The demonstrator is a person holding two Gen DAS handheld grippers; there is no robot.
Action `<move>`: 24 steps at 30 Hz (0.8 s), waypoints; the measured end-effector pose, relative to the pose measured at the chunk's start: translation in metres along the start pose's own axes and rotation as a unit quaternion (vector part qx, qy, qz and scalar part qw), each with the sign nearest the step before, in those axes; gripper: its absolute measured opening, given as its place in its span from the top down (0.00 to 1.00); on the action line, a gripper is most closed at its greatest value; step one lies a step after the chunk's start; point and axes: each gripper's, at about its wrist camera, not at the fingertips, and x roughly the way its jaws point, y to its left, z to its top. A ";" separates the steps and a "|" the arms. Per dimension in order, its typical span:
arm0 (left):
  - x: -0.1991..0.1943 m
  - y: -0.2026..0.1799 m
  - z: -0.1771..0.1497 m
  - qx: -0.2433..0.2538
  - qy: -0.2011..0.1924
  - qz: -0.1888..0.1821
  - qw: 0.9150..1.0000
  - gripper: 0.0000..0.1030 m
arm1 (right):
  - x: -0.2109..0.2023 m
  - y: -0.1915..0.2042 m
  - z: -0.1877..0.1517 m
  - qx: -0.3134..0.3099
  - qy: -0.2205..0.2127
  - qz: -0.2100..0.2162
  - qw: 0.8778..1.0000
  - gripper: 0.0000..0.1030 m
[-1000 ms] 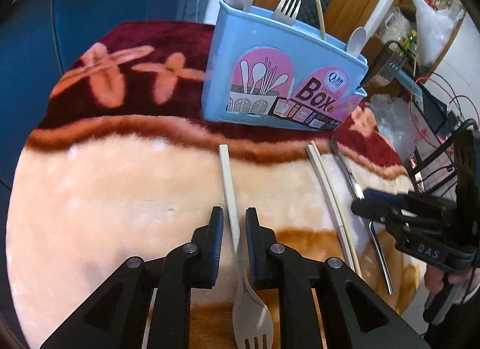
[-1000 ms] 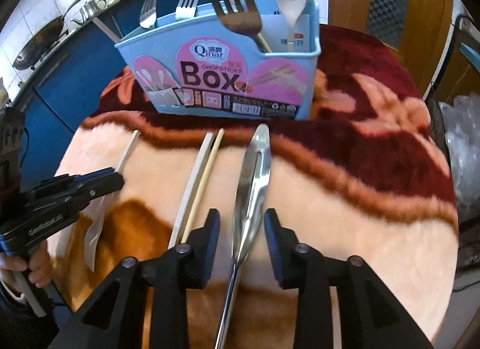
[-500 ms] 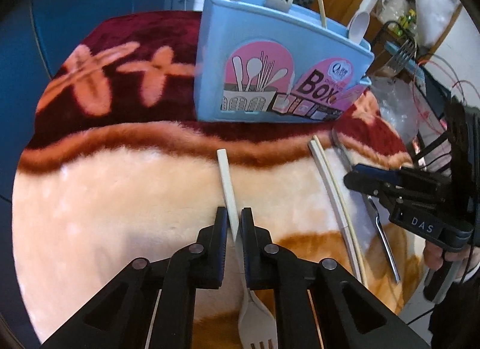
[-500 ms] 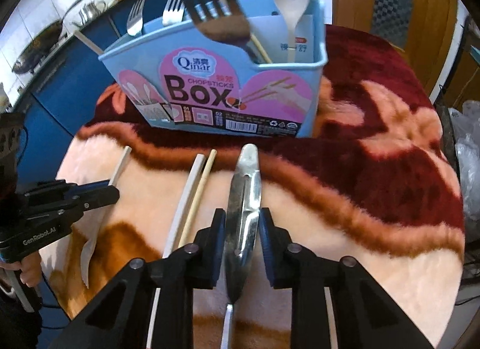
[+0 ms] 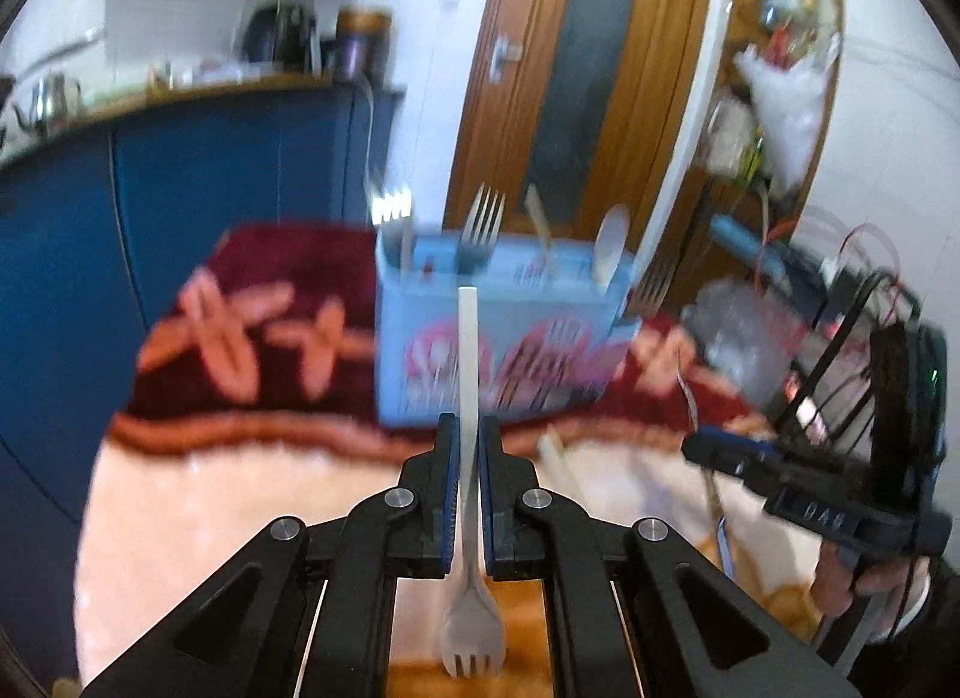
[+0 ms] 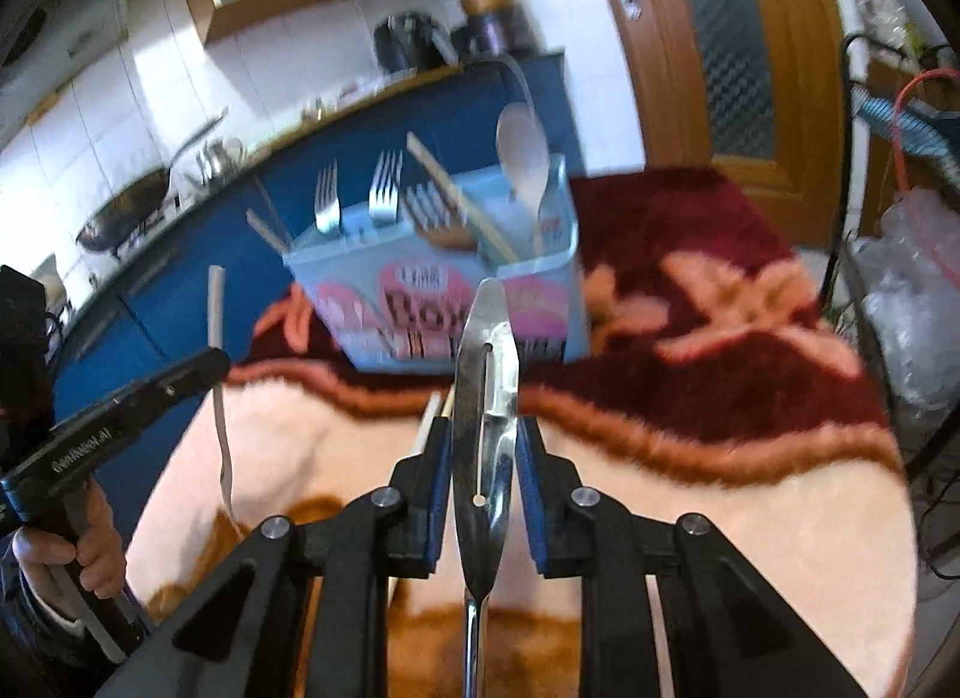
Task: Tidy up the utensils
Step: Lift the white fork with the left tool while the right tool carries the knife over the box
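Observation:
My left gripper (image 5: 465,428) is shut on a cream plastic fork (image 5: 468,350), handle pointing up and forward, tines toward the camera, lifted off the blanket. My right gripper (image 6: 483,434) is shut on a steel utensil handle (image 6: 486,398), also lifted. The blue utensil box (image 5: 498,350) stands ahead with forks, a chopstick and a spoon in it; it also shows in the right wrist view (image 6: 432,302). Two chopsticks (image 5: 555,452) lie on the blanket in front of the box. The left gripper with the fork shows in the right wrist view (image 6: 213,365).
A plush red and cream blanket (image 6: 720,488) covers the round table. Blue kitchen cabinets (image 5: 180,188) stand behind it, a wooden door (image 5: 570,86) at the back, and a cluttered rack with bags and wires (image 5: 780,158) to the right.
Both grippers have closed on their utensils and lifted them off the blanket. The views have tilted up, so the box now looks farther and lower.

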 end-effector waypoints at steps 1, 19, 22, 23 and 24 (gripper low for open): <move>-0.005 -0.003 0.007 0.003 -0.020 0.000 1.000 0.94 | -0.005 0.001 0.003 -0.001 -0.016 -0.004 1.000 0.77; 0.006 -0.001 0.114 -0.016 -0.226 0.041 0.973 0.94 | -0.033 0.003 0.025 -0.009 -0.131 -0.027 0.991 0.77; 0.024 -0.001 0.111 -0.013 -0.226 0.056 0.972 0.94 | -0.034 0.000 0.029 -0.007 -0.139 -0.033 0.990 0.77; 0.030 -0.001 0.109 -0.011 -0.223 0.059 0.973 0.94 | -0.035 -0.001 0.030 -0.007 -0.142 -0.035 0.989 0.77; 0.034 0.000 0.107 -0.010 -0.219 0.062 0.974 0.94 | -0.036 -0.001 0.032 -0.008 -0.144 -0.037 0.989 0.77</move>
